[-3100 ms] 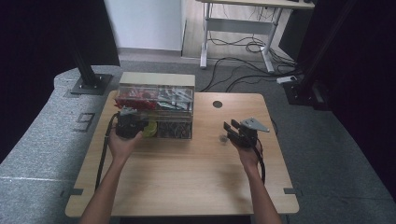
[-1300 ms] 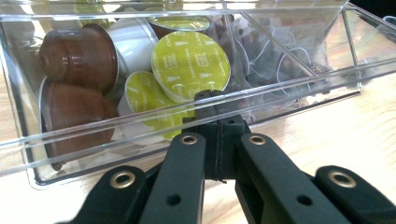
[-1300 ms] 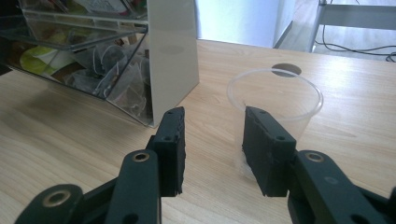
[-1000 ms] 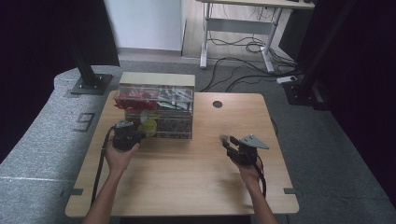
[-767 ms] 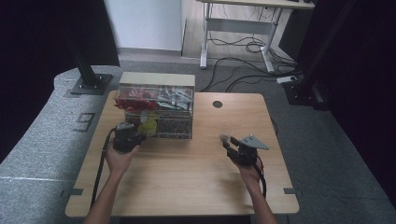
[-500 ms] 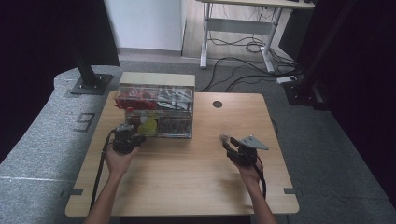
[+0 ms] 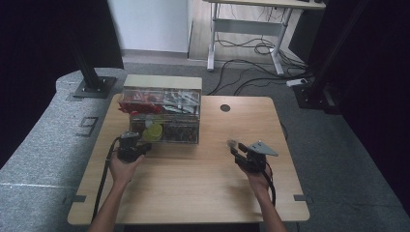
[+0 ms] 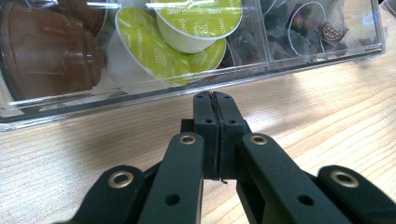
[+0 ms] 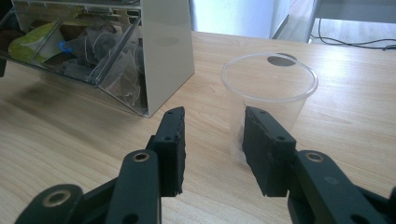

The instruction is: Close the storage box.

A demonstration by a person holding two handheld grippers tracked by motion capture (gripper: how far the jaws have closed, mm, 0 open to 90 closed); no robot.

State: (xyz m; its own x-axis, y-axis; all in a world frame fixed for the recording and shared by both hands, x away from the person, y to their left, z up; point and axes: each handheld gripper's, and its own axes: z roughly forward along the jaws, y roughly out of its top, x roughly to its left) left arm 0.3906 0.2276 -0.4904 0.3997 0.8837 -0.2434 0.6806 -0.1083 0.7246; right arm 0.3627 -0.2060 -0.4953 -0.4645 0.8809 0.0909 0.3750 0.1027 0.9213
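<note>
A clear organiser box (image 7: 162, 102) with a beige side wall (image 9: 167, 46) stands at the table's far left. Its lower bin (image 8: 56, 106) holds green capsules (image 8: 198, 21), brown capsules (image 8: 44, 51) and tea bags (image 8: 299, 21). My left gripper (image 7: 137, 144) (image 8: 214, 99) rests low on the table just in front of that bin, shut with nothing between its jaws. An empty clear plastic cup (image 9: 268, 88) (image 7: 233, 143) stands upright on the wood. My right gripper (image 9: 214, 128) (image 7: 240, 152) is open just short of it, and its right jaw overlaps the cup's lower wall.
The wooden table (image 7: 193, 183) has a round cable hole (image 7: 225, 107) at the back. Dark floor mats surround it, and a desk frame with cables (image 7: 251, 48) stands behind. Bare wood lies between my two hands and toward the near edge.
Both hands have drawn back toward the near edge since the earliest frame, the left away from the box front. Over the last second the left shifted slightly; the right held still.
</note>
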